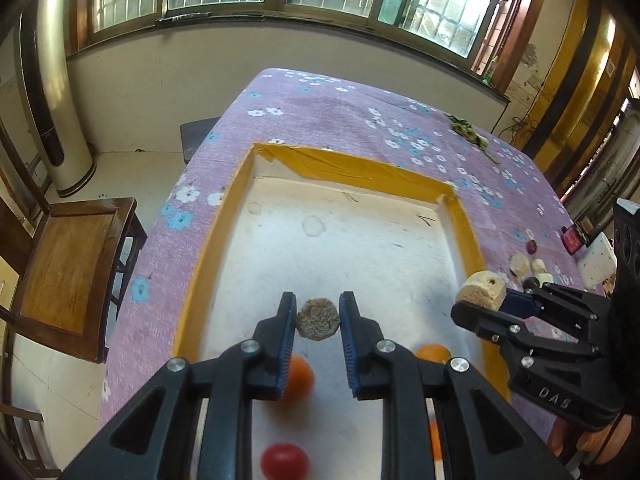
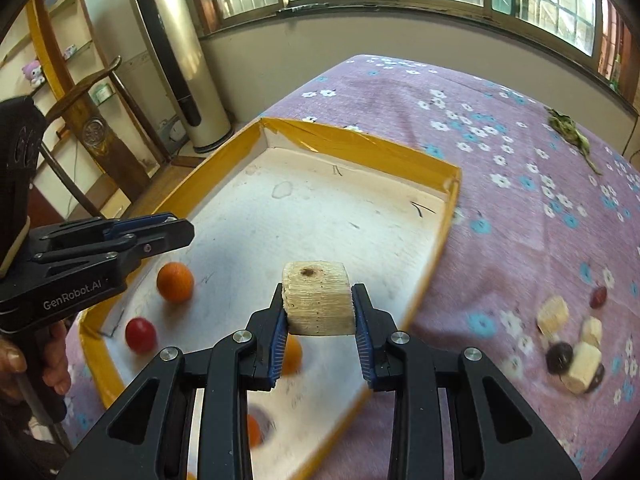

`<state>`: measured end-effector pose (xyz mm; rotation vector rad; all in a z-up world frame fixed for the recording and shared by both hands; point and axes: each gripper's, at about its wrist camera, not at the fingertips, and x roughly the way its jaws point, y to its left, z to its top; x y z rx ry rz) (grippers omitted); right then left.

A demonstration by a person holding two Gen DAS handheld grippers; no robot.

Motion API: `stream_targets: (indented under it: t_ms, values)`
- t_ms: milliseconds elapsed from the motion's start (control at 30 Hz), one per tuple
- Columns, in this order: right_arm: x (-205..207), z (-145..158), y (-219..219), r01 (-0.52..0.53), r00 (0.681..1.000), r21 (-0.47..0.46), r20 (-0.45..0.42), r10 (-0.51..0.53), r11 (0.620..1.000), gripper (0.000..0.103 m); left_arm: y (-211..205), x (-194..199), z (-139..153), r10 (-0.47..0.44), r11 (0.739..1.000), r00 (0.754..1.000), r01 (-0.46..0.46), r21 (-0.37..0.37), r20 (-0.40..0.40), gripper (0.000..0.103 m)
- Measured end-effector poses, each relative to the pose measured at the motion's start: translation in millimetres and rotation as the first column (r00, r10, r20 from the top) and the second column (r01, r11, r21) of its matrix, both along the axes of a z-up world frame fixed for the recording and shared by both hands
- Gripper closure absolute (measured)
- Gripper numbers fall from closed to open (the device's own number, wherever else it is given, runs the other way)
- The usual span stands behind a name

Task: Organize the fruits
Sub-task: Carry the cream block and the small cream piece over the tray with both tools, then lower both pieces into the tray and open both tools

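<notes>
left tongs clamp brown chunk over tray | right tongs clamp pale chunk above tray's right side | step: carry in, lower near floor, clear of oranges, then release | more pieces on desk

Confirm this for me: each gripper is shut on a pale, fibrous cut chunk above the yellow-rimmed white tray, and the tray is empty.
Not quite. Both grips are right: the left gripper clamps a round fibrous chunk, the right gripper a pale blocky chunk, above the yellow-rimmed white tray. But the tray isn't empty: the right wrist view shows an orange ball-shaped fruit and a red one lying in it.
</notes>
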<state>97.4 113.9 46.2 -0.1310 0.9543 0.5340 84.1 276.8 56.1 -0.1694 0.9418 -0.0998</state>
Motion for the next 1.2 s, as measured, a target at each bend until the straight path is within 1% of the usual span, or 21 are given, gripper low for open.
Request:
stream_targets:
  t_ms: [133,333,533,633,700,800,867,900,933,1067,1100,1200]
  values:
    - [12.1,-12.9,17.2,-0.012,1.000,-0.027,-0.025,0.011,1.000,0.074,7.8,15.6,-12.2,0.011,1.000,0.999,-0.012,-0.010,-0.033,0.079]
    - [21.4,-22.8,26.3,-0.021,0.998,-0.042,-0.060,0.019,0.999,0.074,13.1,29.2,-28.5,0.013,1.000,0.997,-0.014,-0.017,-0.077,0.079]
    - [27.3,-30.1,30.2,-0.023,0.996,-0.054,-0.084,0.019,0.998,0.074,14.6,33.3,-35.1,0.006,1.000,0.996,-0.008,-0.020,-0.094,0.079]
    - [27.2,-31.6,32.4,-0.027,0.996,-0.065,-0.082,0.022,0.998,0.074,12.1,34.7,-37.4,-0.001,1.000,0.995,0.001,-0.003,-0.096,0.079]
    - [27.2,-32.3,32.8,-0.028,0.996,-0.072,-0.082,0.022,0.997,0.074,12.1,36.6,-40.5,-0.003,1.000,0.994,0.002,-0.010,-0.111,0.079]
    - [26.1,-31.4,32.3,-0.026,0.997,-0.074,-0.077,0.020,0.997,0.073,12.0,36.2,-40.5,0.000,1.000,0.994,-0.001,-0.008,-0.112,0.079]
    - [23.5,-29.8,32.7,-0.030,0.997,-0.085,-0.068,0.024,0.996,0.070,11.7,35.8,-40.5,0.005,1.000,0.993,-0.005,0.000,-0.116,0.079]
    - [20.9,-28.4,32.4,-0.028,0.998,-0.098,-0.054,0.023,0.995,0.068,11.6,34.9,-40.5,0.007,1.000,0.993,-0.006,0.004,-0.116,0.078]
    - [19.2,-27.6,31.1,-0.021,0.999,-0.108,-0.046,0.017,0.994,0.064,10.7,33.7,-40.3,0.009,1.000,0.993,-0.008,0.008,-0.115,0.077]
    - [14.5,-26.3,16.1,0.015,0.998,-0.086,-0.057,-0.020,0.996,0.063,9.4,27.9,-37.6,0.014,1.000,0.994,-0.013,0.008,-0.110,0.070]
    - [12.1,-23.6,13.6,0.016,0.998,-0.076,-0.052,-0.020,0.997,0.063,8.9,26.0,-36.5,0.017,1.000,0.994,-0.016,0.010,-0.108,0.067]
    - [3.3,-15.3,7.4,0.031,0.999,-0.086,-0.027,-0.034,0.996,0.062,6.3,19.5,-33.0,0.022,1.000,0.995,-0.021,0.011,-0.097,0.061]
